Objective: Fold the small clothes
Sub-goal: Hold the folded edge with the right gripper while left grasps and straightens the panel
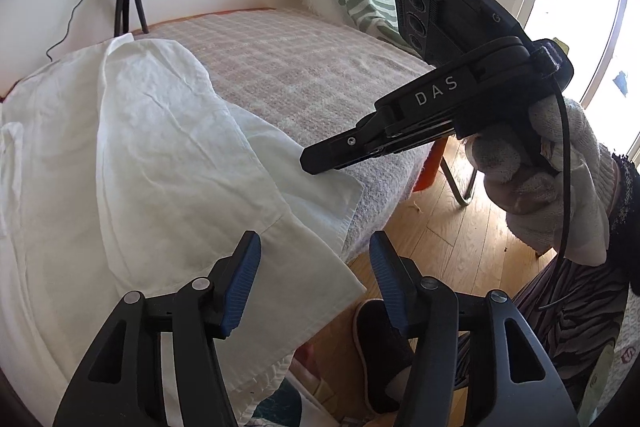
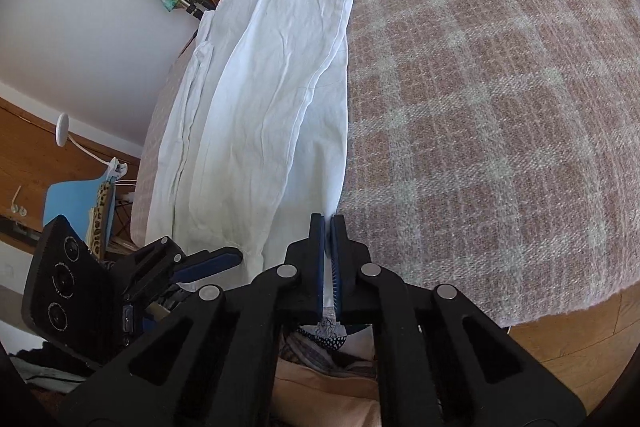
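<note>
Left wrist | right tool [image 1: 306, 161] marked "DAS", pinching white garment [image 1: 160, 147] | left tool [image 1: 314, 259] spread

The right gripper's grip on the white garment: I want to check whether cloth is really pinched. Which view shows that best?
The right wrist view: the right gripper has its blue pads closed on an edge of the white garment. The left wrist view shows that gripper only side-on, its tip at the cloth's edge, the pinch itself hidden.

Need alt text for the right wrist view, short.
The right gripper, jaws shut, pinches the near edge of a white garment lying lengthwise on a pink checked blanket. The left gripper sits at lower left.
</note>
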### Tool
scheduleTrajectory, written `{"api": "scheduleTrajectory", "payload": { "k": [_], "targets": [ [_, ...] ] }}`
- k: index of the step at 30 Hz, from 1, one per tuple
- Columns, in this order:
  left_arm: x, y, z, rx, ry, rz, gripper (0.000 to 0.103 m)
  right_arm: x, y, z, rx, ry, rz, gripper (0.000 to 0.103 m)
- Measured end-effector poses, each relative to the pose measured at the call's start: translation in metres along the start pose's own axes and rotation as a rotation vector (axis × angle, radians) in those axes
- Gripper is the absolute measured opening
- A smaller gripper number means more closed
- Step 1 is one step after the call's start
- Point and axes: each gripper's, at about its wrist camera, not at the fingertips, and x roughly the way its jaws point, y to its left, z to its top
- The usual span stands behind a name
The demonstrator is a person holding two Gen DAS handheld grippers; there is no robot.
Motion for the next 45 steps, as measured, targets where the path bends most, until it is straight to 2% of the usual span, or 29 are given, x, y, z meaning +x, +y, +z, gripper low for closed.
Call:
{"api": "scheduleTrajectory", "payload": {
  "k": [2,6,11,14,15,16,17,18,19,23,29,30,31,33,40,43,45],
  "targets": [
    [0.003,-0.005,0.001,0.020,-0.004,0.005,0.057,-0.012,0.005,0.001,-0.023,-0.033,0.007,0.004],
    [0.011,-0.017,-0.001,0.072,-0.002,0.033,0.057,-0.020,-0.004,0.000,0.048,-0.048,0.080,0.004],
    [0.023,-0.034,-0.003,0.152,-0.032,0.150,0.057,-0.018,-0.011,-0.002,0.085,-0.034,0.112,0.004],
    [0.026,-0.032,-0.003,0.133,-0.050,0.179,0.056,-0.019,-0.008,-0.001,0.084,-0.035,0.125,0.004],
    [0.026,-0.029,-0.002,0.114,-0.061,0.177,0.048,-0.018,-0.007,0.000,0.080,-0.034,0.121,0.004],
    [0.025,-0.025,-0.001,0.094,-0.069,0.175,0.032,-0.017,-0.006,0.000,0.073,-0.031,0.113,0.004],
    [0.024,-0.020,0.000,0.072,-0.076,0.155,0.024,-0.016,-0.005,0.000,0.069,-0.027,0.107,0.004],
    [0.023,-0.014,0.000,0.047,-0.081,0.108,0.006,-0.015,-0.005,0.000,0.064,-0.023,0.099,0.004],
    [0.022,-0.009,0.001,0.025,-0.085,0.083,0.004,-0.013,-0.004,0.001,0.061,-0.020,0.092,0.004],
    [0.020,-0.006,-0.001,0.025,-0.086,0.069,0.003,-0.016,-0.004,0.004,0.040,-0.036,0.069,0.004],
    [0.019,0.000,-0.001,-0.007,-0.091,0.051,0.002,-0.023,-0.017,0.024,0.079,-0.080,0.051,0.012],
    [0.018,0.001,0.000,-0.010,-0.094,0.052,0.002,-0.022,-0.019,0.028,0.092,-0.080,0.057,0.021],
    [0.017,0.001,0.000,-0.013,-0.097,0.050,0.002,-0.021,-0.021,0.032,0.105,-0.083,0.058,0.036],
    [0.014,0.001,0.000,-0.020,-0.103,0.040,0.002,-0.018,-0.024,0.040,0.123,-0.098,0.065,0.048],
    [0.006,0.008,-0.001,-0.052,-0.123,0.035,0.002,0.008,-0.025,0.067,0.151,-0.071,0.082,0.047],
    [0.004,0.013,-0.002,-0.059,-0.124,0.046,0.002,0.023,-0.026,0.080,0.124,-0.041,0.012,0.047],
    [0.002,0.015,-0.004,-0.063,-0.126,0.042,0.002,0.028,-0.030,0.084,0.136,-0.019,0.037,0.047]
  ]
}}
